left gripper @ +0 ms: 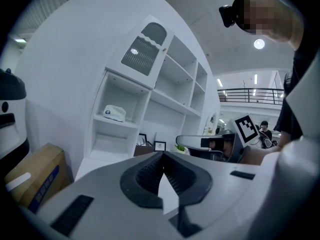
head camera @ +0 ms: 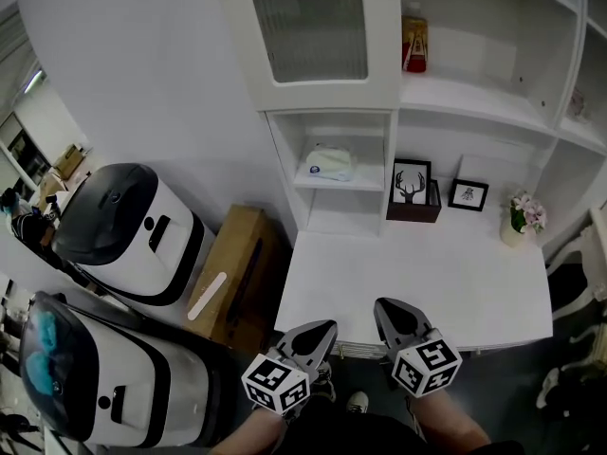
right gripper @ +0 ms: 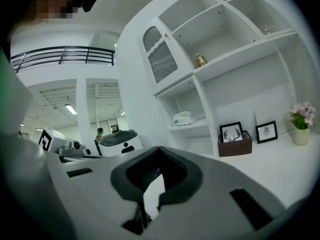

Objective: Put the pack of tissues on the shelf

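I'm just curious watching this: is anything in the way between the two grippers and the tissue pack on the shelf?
Nothing visible. The tissue pack lies alone on its shelf, and only bare desk separates it from the left gripper and right gripper.

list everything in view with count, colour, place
pack of tissues: 1, white, low left shelf
deer picture: 1, black frame, desk back
small picture: 1, black frame, right of it
flower vase: 1, white, desk right
container: 1, red-yellow, upper shelf
desk: 1, white, straight ahead
cardboard box: 1, brown, left of desk
machines: 2, white-black, far left
left gripper: 1, grey, shut, near desk edge
right gripper: 1, grey, shut, beside it
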